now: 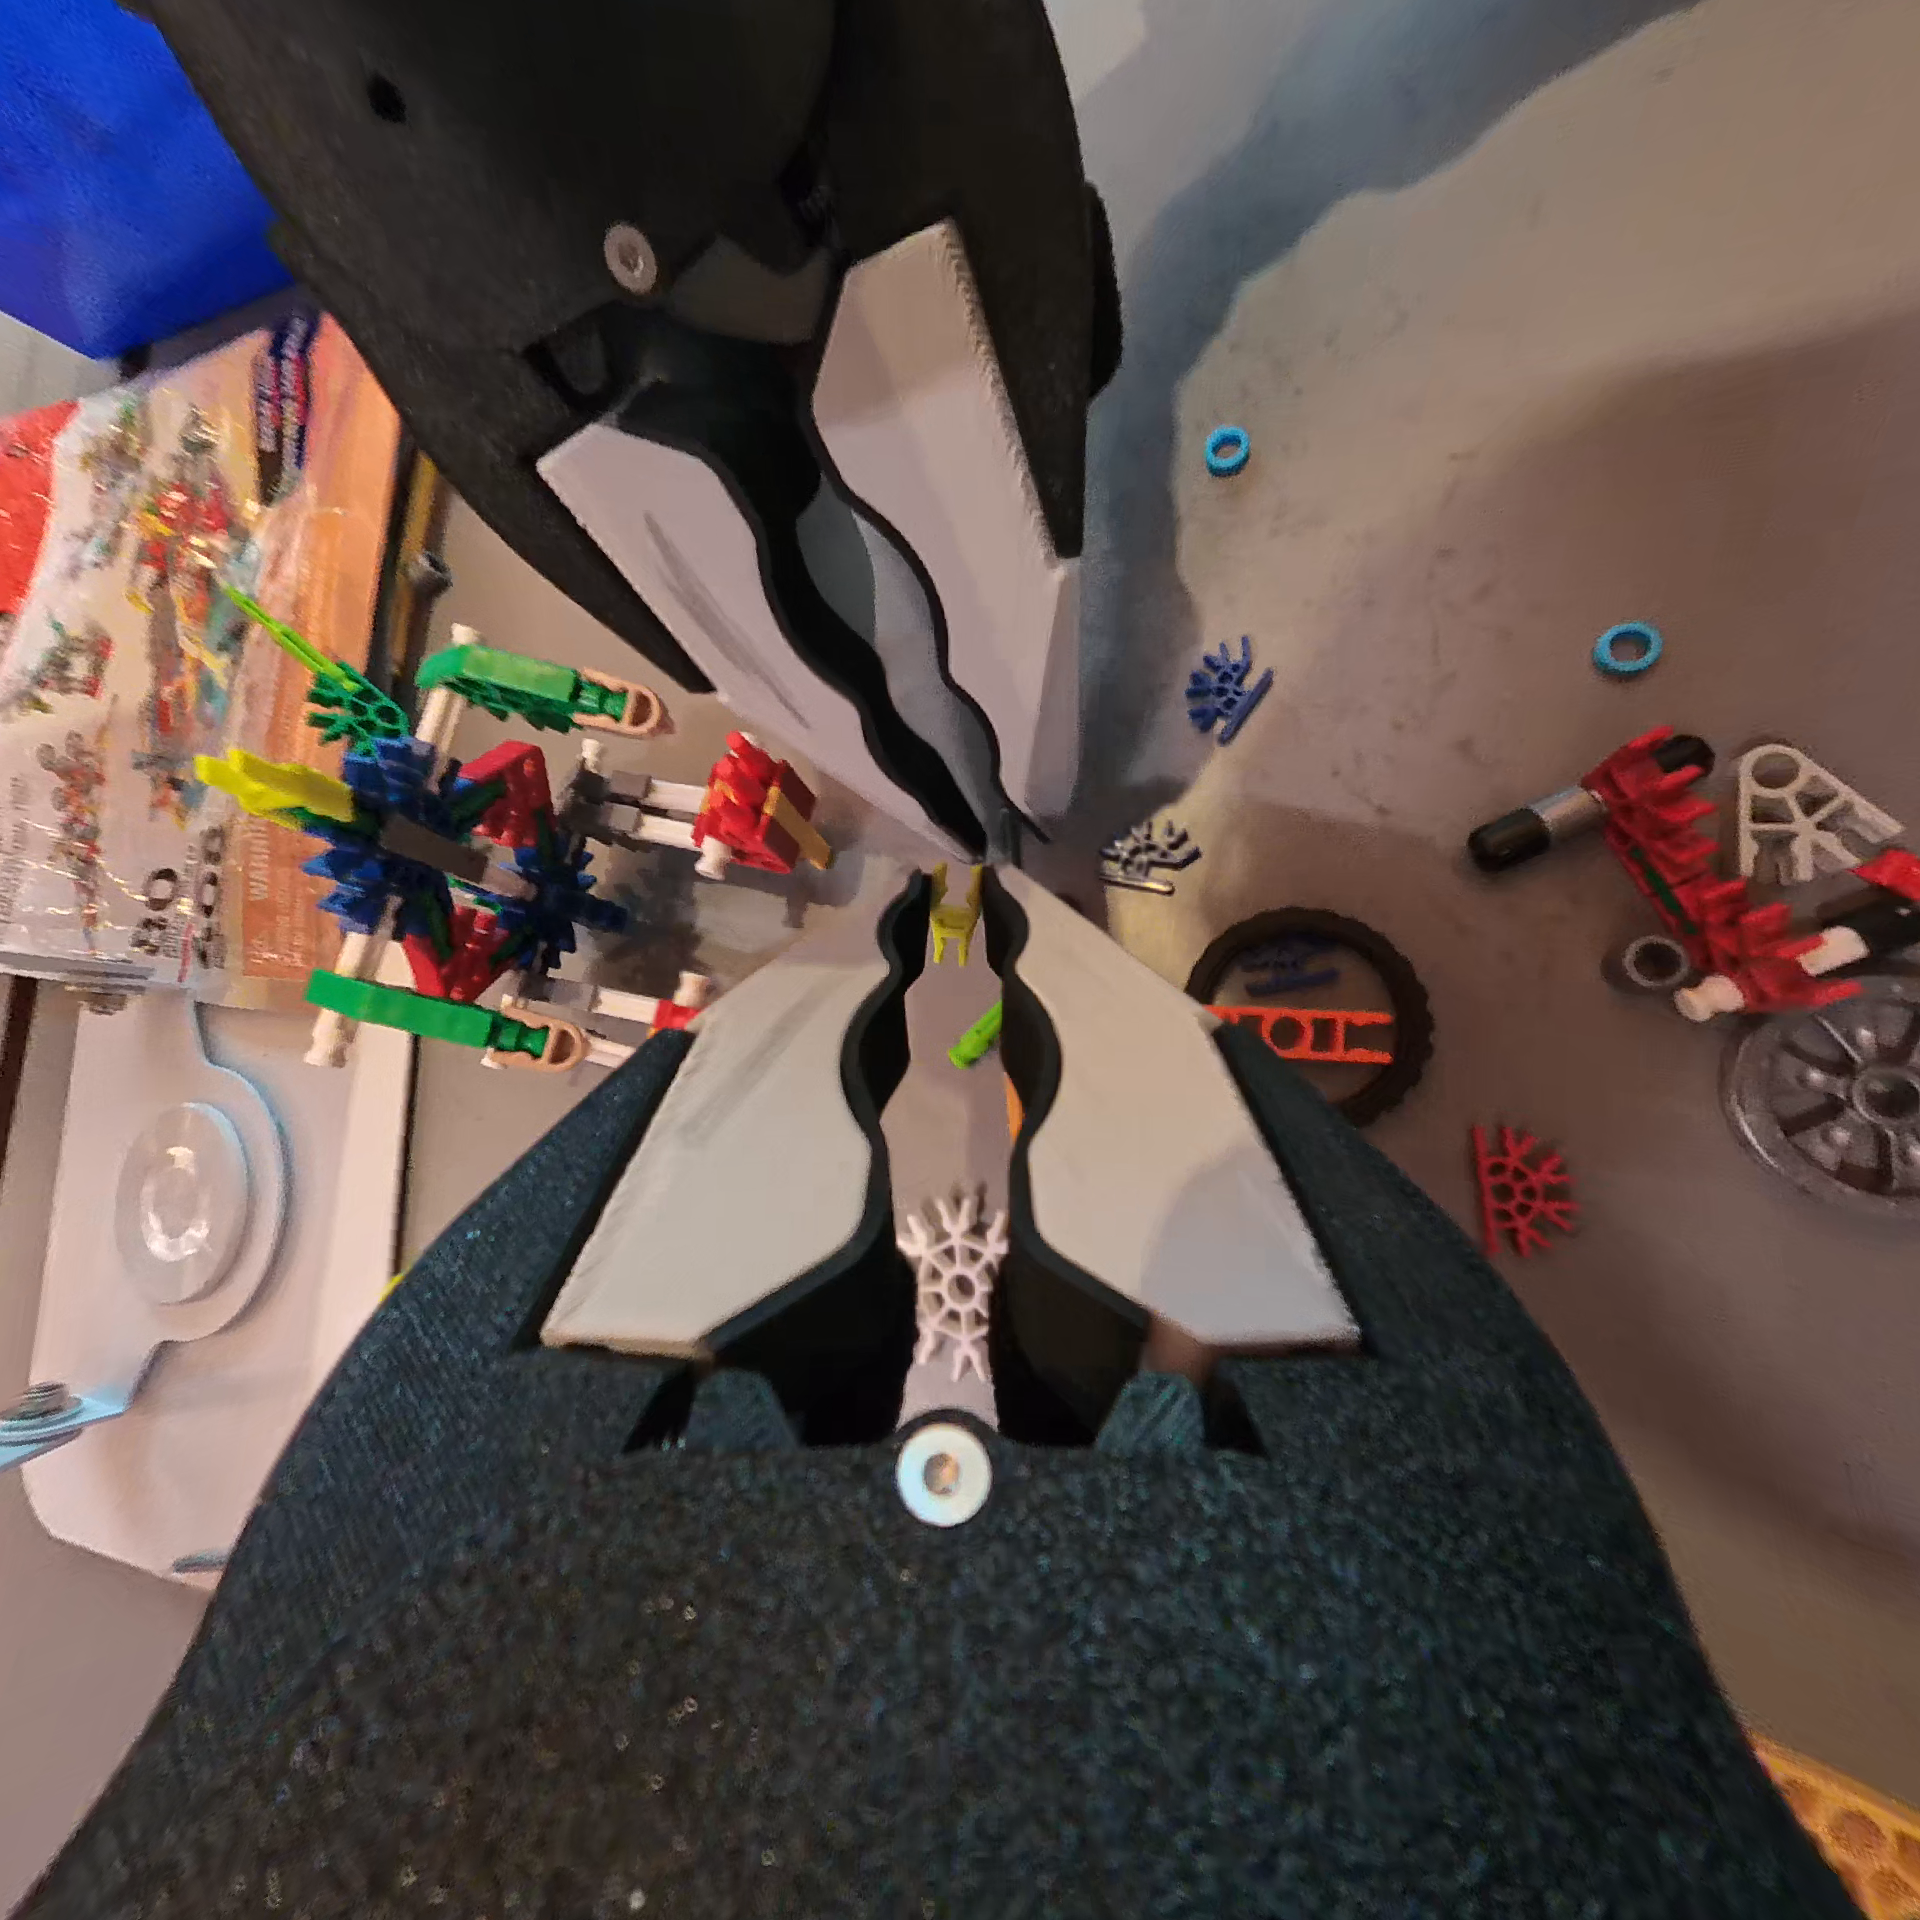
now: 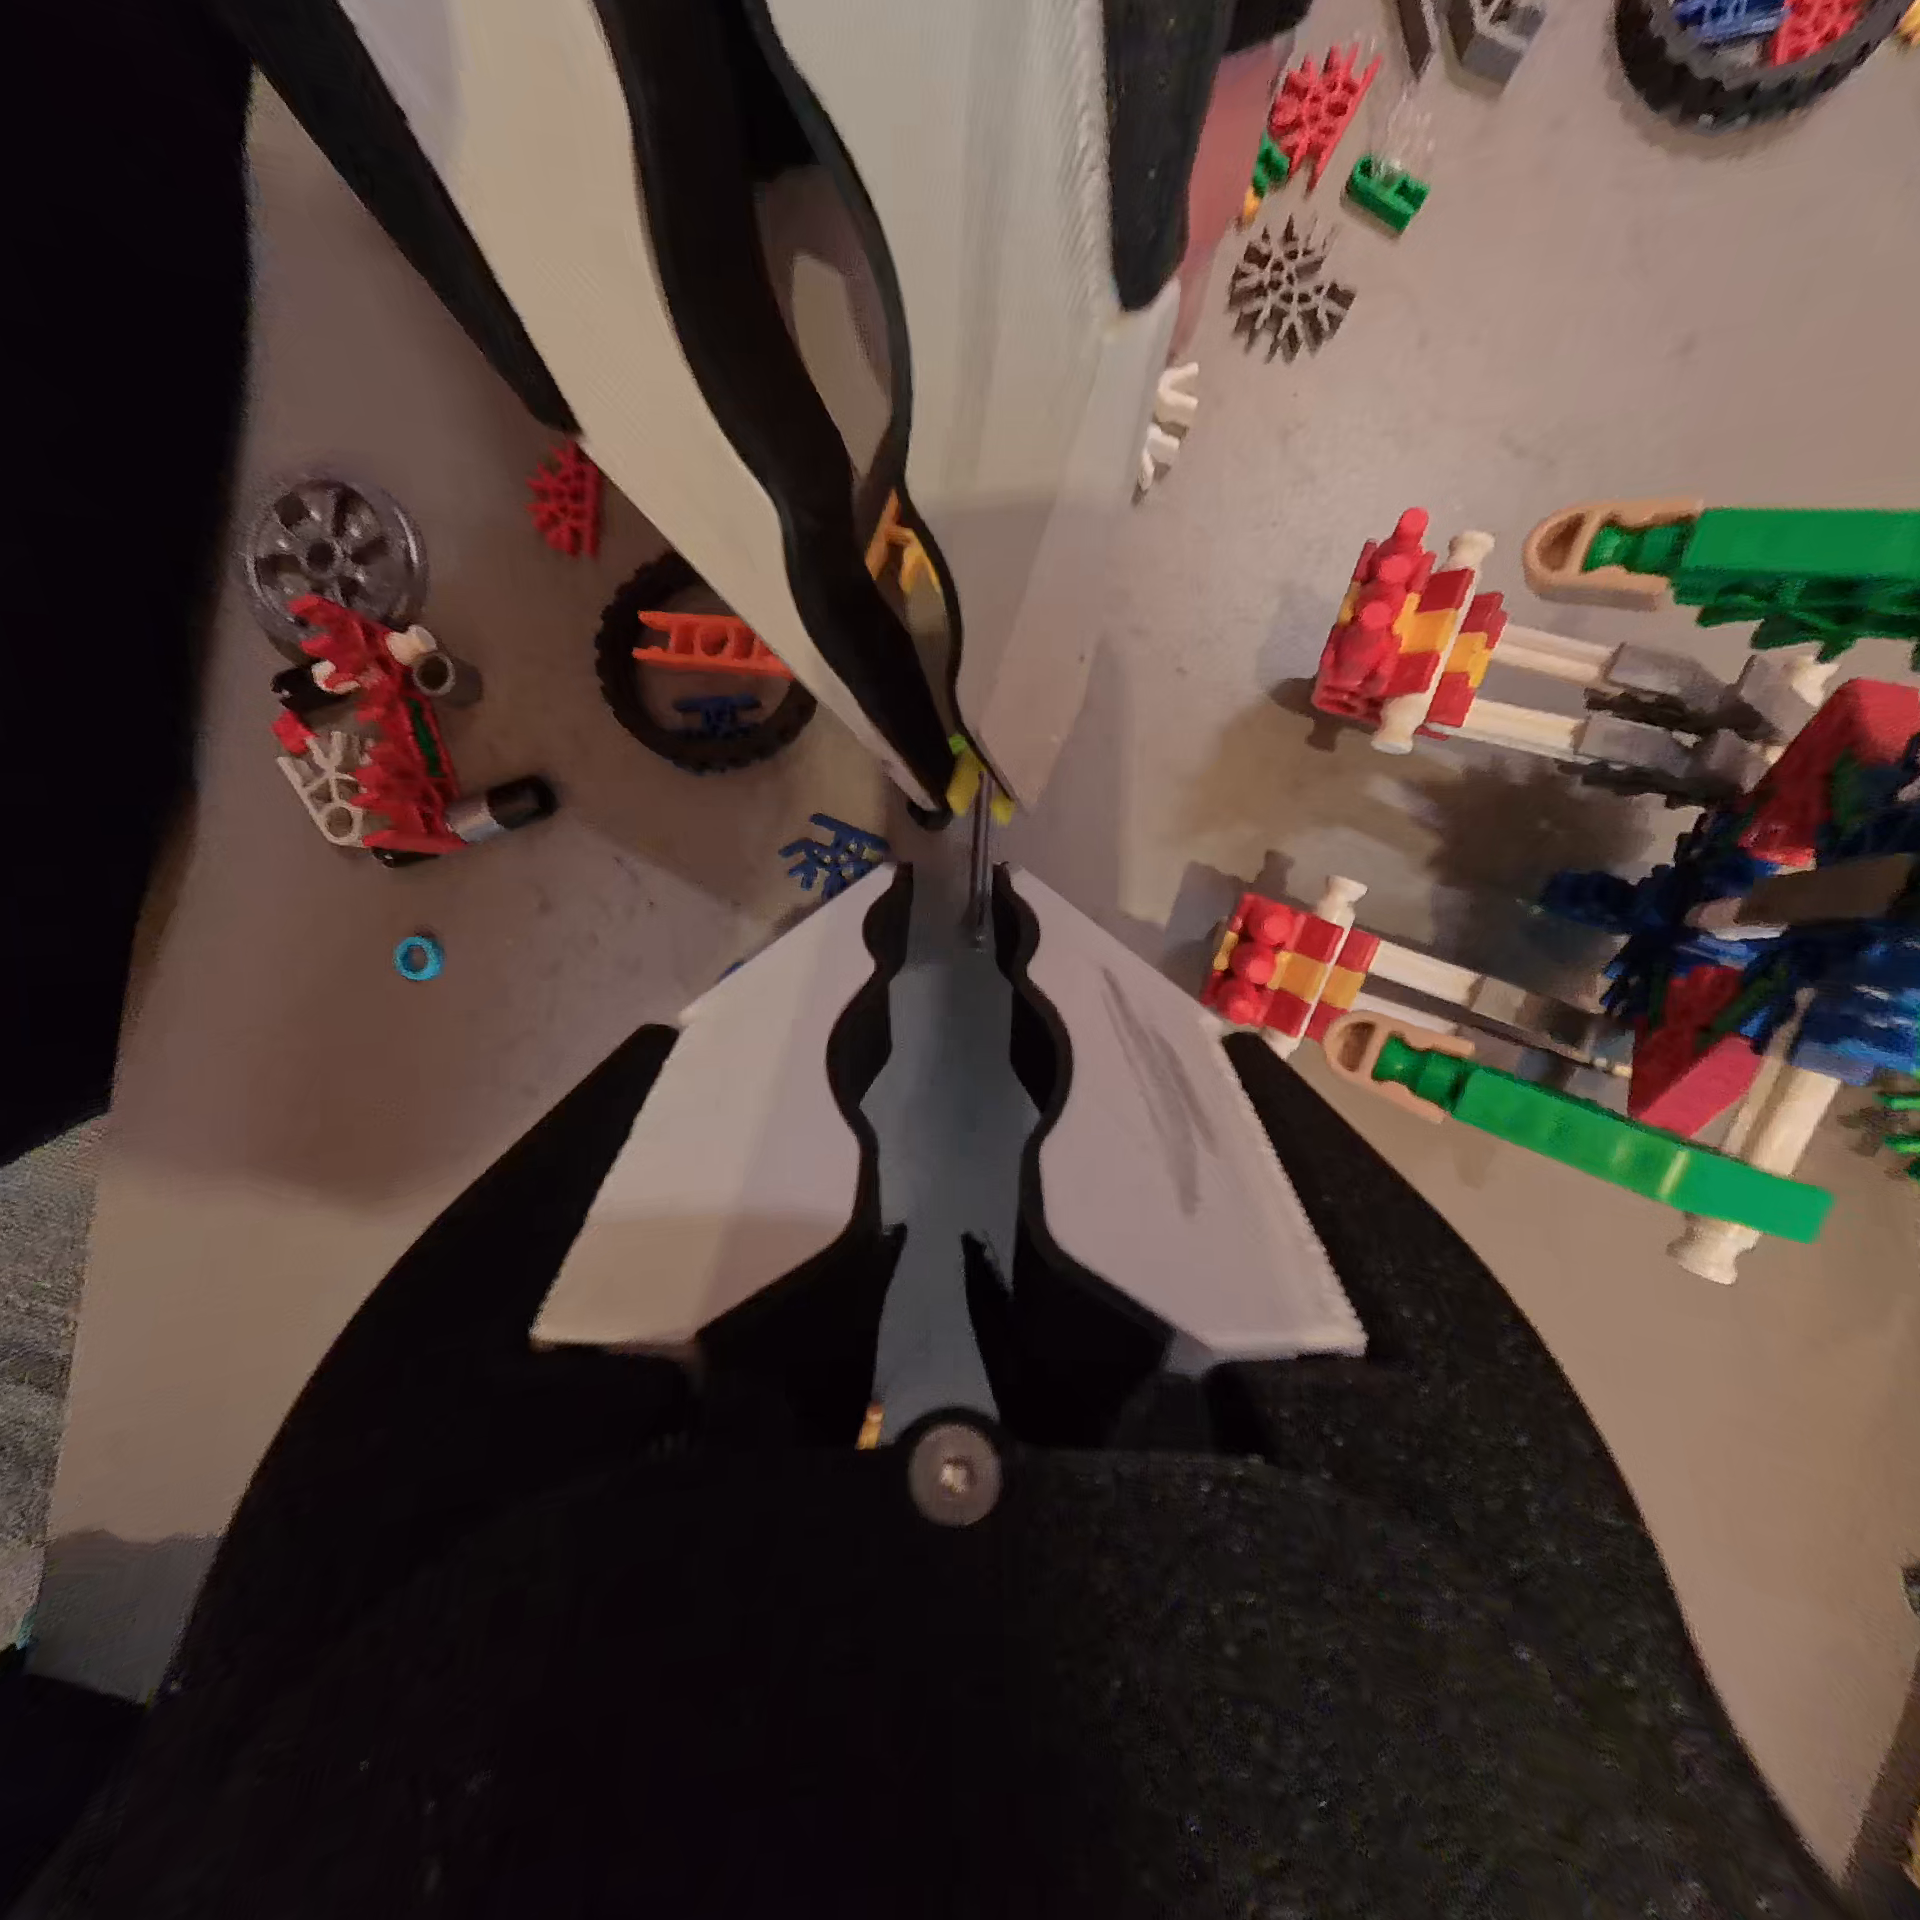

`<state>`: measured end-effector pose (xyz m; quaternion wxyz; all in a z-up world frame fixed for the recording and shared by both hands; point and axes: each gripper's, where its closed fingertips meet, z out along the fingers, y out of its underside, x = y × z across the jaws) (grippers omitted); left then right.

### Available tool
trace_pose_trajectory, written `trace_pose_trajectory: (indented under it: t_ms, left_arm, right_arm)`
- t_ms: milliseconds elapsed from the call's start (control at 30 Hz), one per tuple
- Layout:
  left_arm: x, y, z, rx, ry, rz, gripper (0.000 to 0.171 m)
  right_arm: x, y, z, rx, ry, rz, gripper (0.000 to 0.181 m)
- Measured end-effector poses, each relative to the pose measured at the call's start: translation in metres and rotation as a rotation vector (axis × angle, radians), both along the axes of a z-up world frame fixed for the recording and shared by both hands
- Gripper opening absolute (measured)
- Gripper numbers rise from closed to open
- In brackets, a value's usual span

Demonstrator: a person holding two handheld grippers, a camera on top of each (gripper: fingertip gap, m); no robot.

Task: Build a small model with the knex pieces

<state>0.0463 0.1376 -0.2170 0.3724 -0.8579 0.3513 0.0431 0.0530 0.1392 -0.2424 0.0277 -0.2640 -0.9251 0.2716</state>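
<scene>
Grey, stained tabletop (image 1: 1558, 416) carries scattered construction-toy pieces: a black tyre (image 1: 1311, 1013), blue rings (image 1: 1227, 451), a spoked wheel (image 1: 1834, 1107) and a colourful built model (image 1: 468, 842) beside a printed booklet (image 1: 156, 675). Above it the left gripper (image 1: 954, 902) is clamped on a small yellow clip piece (image 1: 953, 920). The right gripper (image 2: 951, 883) meets it tip to tip, closed on a thin grey rod (image 2: 978, 873) that reaches the yellow piece.

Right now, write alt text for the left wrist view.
The left gripper pinches a small yellow connector, tip to tip with the right gripper above. A colourful toy model sits left, loose parts right, on a grey table.
</scene>
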Motion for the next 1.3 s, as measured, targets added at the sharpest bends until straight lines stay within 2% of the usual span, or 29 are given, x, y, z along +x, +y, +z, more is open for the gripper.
trace_pose_trajectory:
  t_ms: [300, 467, 667, 1167, 1300]
  left_arm:
    - [-0.013, 0.01, 0.013, 0.141, 0.17, 0.021, 0.007]
    - [-0.019, 0.012, 0.02, 0.201, 0.25, 0.034, 0.007]
    - [-0.02, 0.01, 0.034, 0.292, 0.283, 0.009, 0.007]
    - [-0.029, 0.01, 0.037, 0.327, 0.343, 0.036, 0.007]
    - [-0.028, 0.01, 0.041, 0.354, 0.346, 0.041, 0.007]
  right_arm:
    - [-0.016, -0.003, 0.032, -0.256, 0.015, -0.102, 0.022]
    - [-0.024, -0.004, 0.038, -0.315, 0.007, -0.153, 0.021]
    - [-0.025, -0.007, 0.053, -0.455, -0.015, -0.16, 0.02]
    - [-0.033, -0.005, 0.062, -0.526, -0.007, -0.203, 0.017]
    - [-0.035, -0.004, 0.065, -0.558, -0.005, -0.214, 0.01]
